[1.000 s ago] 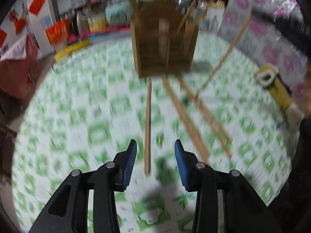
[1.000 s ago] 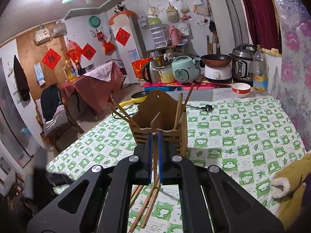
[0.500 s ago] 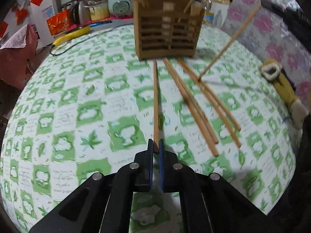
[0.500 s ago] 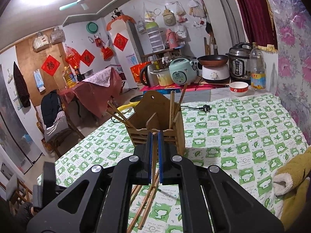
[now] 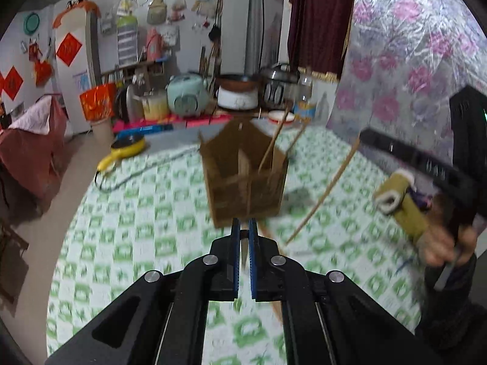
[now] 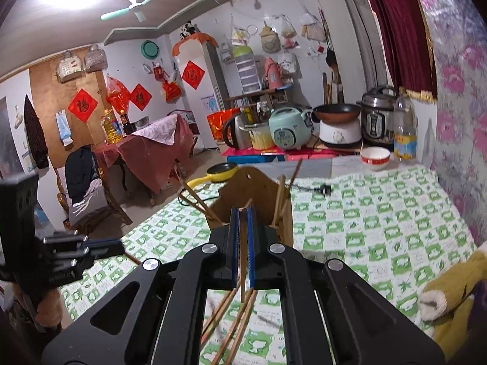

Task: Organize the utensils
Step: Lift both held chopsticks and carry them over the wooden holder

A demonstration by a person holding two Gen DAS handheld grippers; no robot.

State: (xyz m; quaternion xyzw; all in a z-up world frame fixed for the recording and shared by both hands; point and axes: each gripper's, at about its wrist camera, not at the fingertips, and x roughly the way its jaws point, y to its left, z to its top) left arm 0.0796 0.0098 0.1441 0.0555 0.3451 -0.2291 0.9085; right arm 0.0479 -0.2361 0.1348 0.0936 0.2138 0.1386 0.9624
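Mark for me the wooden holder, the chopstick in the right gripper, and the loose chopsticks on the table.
wooden holder (image 6: 243, 189): right wrist view, its peaked back panel.
chopstick (image 6: 242, 252): right wrist view, shaft between the blue pads.
loose chopsticks (image 6: 240, 327): right wrist view, mid-length on the cloth.

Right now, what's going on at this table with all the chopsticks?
A person holds a gripper in each hand, sorting chopsticks into the wooden holder. The left gripper and the right gripper are each shut on a chopstick near the holder. Some chopsticks already stand inside; several loose chopsticks lie on the green-checked tablecloth.

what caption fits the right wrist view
Right gripper shut on a chopstick before the wooden utensil holder.
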